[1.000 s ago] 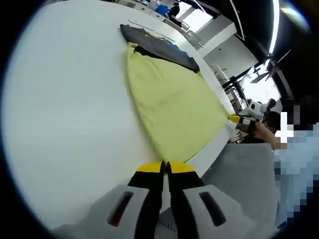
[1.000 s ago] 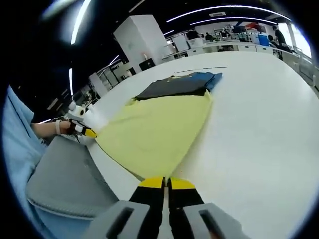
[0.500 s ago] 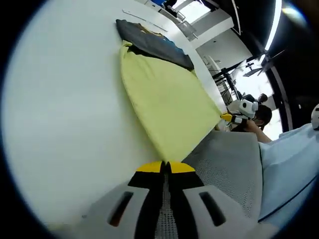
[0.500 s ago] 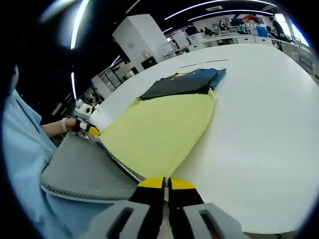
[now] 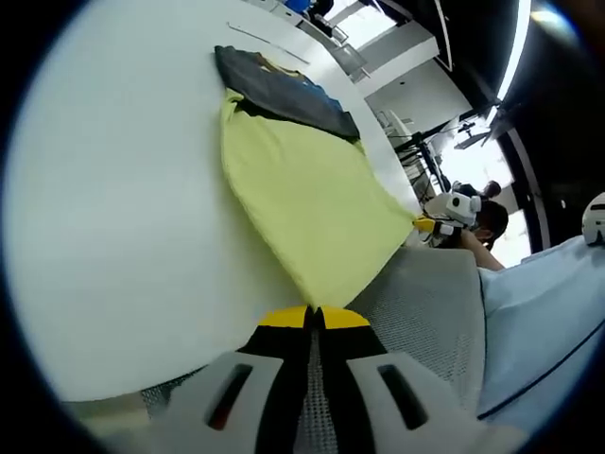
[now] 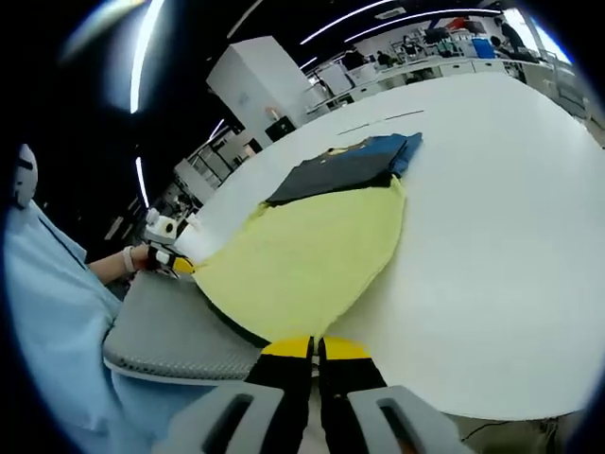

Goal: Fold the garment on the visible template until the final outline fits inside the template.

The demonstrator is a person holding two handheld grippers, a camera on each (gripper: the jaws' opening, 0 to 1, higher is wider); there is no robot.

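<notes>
A yellow garment (image 5: 307,194) lies spread on the white table (image 5: 113,218), its near hem pulled out over the table's edge. Its far end lies under or against a dark grey and blue folded garment (image 5: 284,90). My left gripper (image 5: 315,317) is shut on one near corner of the yellow garment. In the right gripper view my right gripper (image 6: 315,347) is shut on the other near corner of the yellow garment (image 6: 307,255), with the dark garment (image 6: 345,163) beyond. Each gripper also appears in the other's view, the right gripper (image 5: 435,225) and the left gripper (image 6: 175,265), both at the hem.
A grey mesh chair seat (image 5: 421,307) sits just below the table's edge, also seen as the chair seat (image 6: 170,331). A thin dark line (image 6: 383,118) is marked on the table past the dark garment. A person's light blue sleeve (image 5: 544,312) is close by.
Both cameras have drawn back from the table toward the person. The yellow hem has come out over the table's edge, and more of the chair shows.
</notes>
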